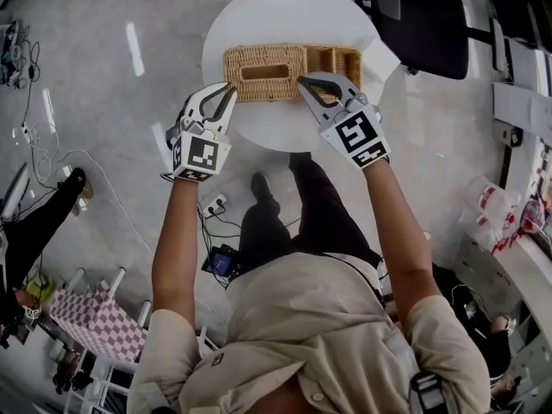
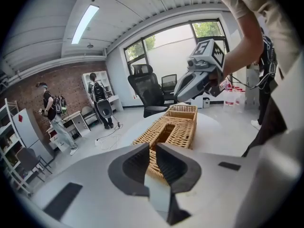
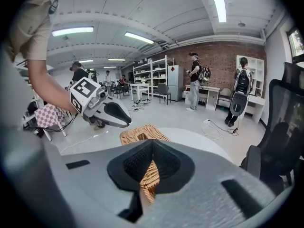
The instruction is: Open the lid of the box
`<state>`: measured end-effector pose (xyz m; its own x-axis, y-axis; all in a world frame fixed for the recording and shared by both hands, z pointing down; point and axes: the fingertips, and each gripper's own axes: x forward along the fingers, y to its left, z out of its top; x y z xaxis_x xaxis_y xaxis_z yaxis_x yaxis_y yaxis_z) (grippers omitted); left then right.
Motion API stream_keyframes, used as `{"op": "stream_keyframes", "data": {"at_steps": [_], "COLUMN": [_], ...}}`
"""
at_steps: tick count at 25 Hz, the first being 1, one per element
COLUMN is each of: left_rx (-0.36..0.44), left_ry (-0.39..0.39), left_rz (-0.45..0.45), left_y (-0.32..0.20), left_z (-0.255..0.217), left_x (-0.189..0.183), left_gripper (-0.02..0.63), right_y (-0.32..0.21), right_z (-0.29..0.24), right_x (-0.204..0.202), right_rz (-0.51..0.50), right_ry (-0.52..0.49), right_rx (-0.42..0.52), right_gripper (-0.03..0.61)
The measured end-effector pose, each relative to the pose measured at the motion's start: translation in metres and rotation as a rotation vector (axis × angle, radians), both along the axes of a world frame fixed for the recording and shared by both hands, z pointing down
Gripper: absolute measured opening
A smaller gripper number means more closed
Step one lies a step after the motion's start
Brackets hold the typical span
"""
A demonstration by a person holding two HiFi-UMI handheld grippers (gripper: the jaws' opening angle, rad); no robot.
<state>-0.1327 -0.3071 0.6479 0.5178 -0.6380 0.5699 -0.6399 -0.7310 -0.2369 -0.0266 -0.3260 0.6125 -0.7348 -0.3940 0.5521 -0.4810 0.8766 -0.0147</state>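
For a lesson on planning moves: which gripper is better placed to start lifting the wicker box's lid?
Right, probably: the right gripper, shut, is at the lid's edge beside the open compartment; the left gripper is at its far corner.

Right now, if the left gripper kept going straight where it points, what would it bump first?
Probably the near end of the wicker box, around its slotted lid. Nothing shows between the left gripper and it, though depth is unclear.
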Motion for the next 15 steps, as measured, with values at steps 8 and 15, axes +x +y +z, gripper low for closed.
{"op": "stream_keyframes", "data": {"at_steps": [8,15], "left_rx": [0.021,0.074], "left_ry": [-0.030,0.024], "left_rz": [0.036,0.032], "left_y": [-0.004,-0.002], "left_z": [0.034,0.032], "left_x": [-0.001,-0.002], "left_gripper": [0.023,0.135], "right_y": [0.007,0.022], "right_z": [0.041,0.062], "right_x": [-0.010,-0.012], "right_rz": [-0.080,-0.150], "right_ry": [0.064,0.123], "right_rx": [0.017,0.043], "right_gripper": [0.074,0.143]}}
